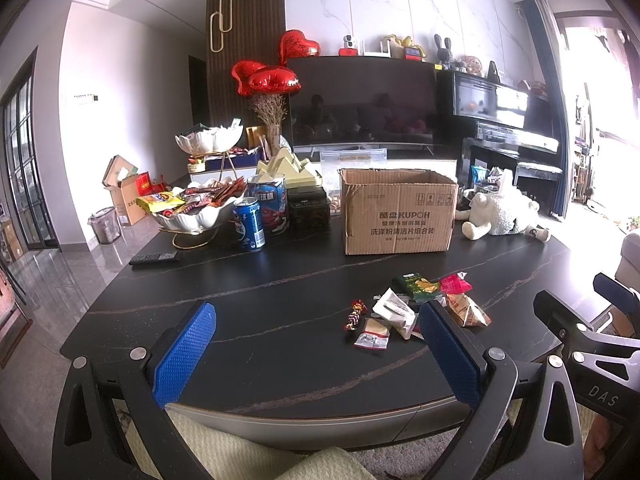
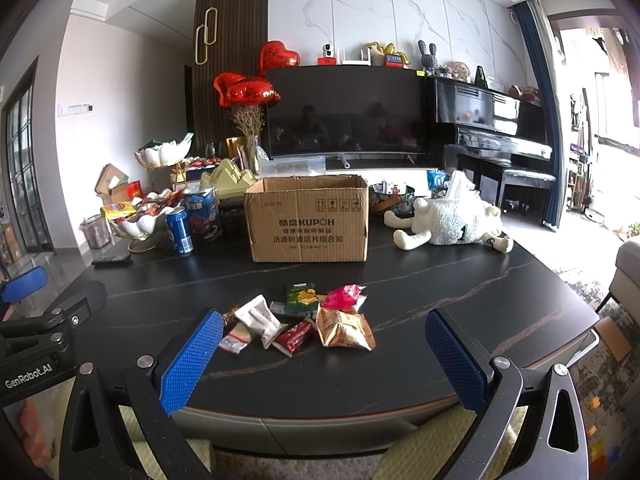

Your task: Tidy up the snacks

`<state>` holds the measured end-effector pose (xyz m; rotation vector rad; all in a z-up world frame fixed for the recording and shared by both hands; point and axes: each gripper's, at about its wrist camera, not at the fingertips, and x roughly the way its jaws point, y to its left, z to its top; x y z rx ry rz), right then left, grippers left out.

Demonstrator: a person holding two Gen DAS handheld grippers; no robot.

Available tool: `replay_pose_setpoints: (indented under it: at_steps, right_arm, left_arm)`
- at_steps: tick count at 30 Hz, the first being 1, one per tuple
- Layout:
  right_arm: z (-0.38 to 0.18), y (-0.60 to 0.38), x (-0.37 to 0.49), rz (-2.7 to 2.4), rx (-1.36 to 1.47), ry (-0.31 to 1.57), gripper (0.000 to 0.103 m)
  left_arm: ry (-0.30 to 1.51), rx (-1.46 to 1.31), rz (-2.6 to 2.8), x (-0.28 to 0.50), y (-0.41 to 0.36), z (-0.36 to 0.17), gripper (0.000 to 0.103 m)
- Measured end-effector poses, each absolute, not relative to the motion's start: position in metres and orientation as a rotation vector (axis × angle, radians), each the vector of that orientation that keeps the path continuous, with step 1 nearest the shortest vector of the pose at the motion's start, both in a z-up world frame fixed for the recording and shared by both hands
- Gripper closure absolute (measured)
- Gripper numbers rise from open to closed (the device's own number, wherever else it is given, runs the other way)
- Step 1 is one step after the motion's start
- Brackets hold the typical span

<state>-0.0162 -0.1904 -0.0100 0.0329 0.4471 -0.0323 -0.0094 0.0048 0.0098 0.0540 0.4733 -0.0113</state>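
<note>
Both my left gripper (image 1: 316, 354) and right gripper (image 2: 324, 354) stood wide open and empty above the near edge of the dark table (image 2: 460, 292). The loose snack packets (image 2: 304, 318) lay heaped before the open cardboard box (image 2: 308, 222). I judged them light, crinkly and slippery, best pinched at a flat sealed edge, such as that of the orange packet (image 2: 346, 330).

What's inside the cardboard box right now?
Nothing can be confirmed. The cardboard box stands open-topped, but both wrist views look at its front wall from low down, so the front wall covers the interior.
</note>
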Motion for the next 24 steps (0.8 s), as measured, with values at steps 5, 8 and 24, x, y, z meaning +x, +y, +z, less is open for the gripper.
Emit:
replay_pose_setpoints:
  at_steps: [5, 8, 24]
  right_arm:
    - [-0.0101, -0.1903, -0.0163, -0.032, 0.032, 0.447, 0.001]
    - [-0.0103, -0.1907, -0.0162, -0.032, 0.032, 0.446, 0.0]
    - [-0.0102, -0.1893, -0.0167, -0.031, 0.032, 0.453, 0.001]
  left_arm:
    - [0.474, 0.053, -0.012, -0.0092, 0.0045, 0.0095, 0.0]
    - [0.475, 0.054, -0.012, -0.0091, 0.0045, 0.0094, 0.0]
    - [0.488, 0.055, -0.012, -0.0102, 0.0019, 0.0087, 0.0]
